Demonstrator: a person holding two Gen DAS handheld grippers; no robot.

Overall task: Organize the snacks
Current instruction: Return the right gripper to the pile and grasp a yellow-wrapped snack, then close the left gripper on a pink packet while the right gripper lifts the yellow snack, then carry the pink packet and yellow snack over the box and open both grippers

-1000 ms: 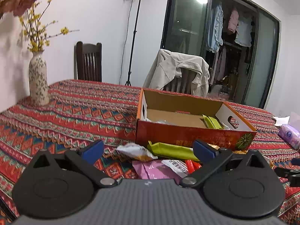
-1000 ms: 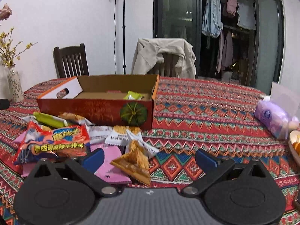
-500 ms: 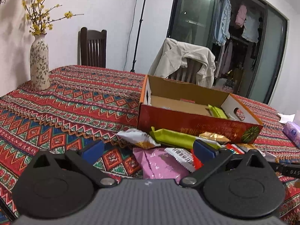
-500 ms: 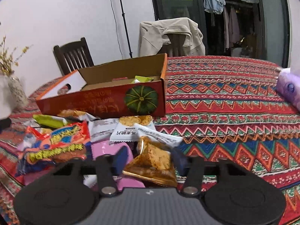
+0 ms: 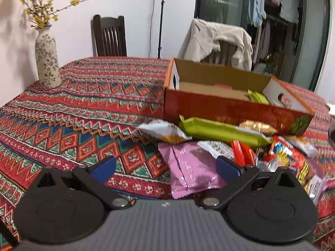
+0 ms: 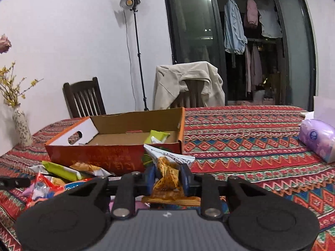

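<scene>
Vase (image 5: 46,62): a patterned vase with yellow sprigs is set at the far left of the table, well apart from the snacks
Tablecloth (image 5: 83,125): a red, blue and green zigzag cloth is spread over the whole table
Left gripper (image 5: 165,166): its jaws are held wide and nothing is gripped; it is poised low over the near edge of the snack pile
Pink packet (image 5: 191,169): it is lying flat, between the wide left jaws and a little ahead of them
Snack pile (image 5: 226,133): a green bar and white, red and gold packets are heaped against the box's front wall
Box (image 6: 117,156): an open red cardboard box is seen behind the pile; a green packet is already lying inside
Right gripper (image 6: 167,176): its jaws are closed on an orange snack packet (image 6: 167,179), which is held just in front of the box
Step in hand: judged to be carrying the orange packet to the box
Next move: the packet is to be taken over the front wall and released inside
</scene>
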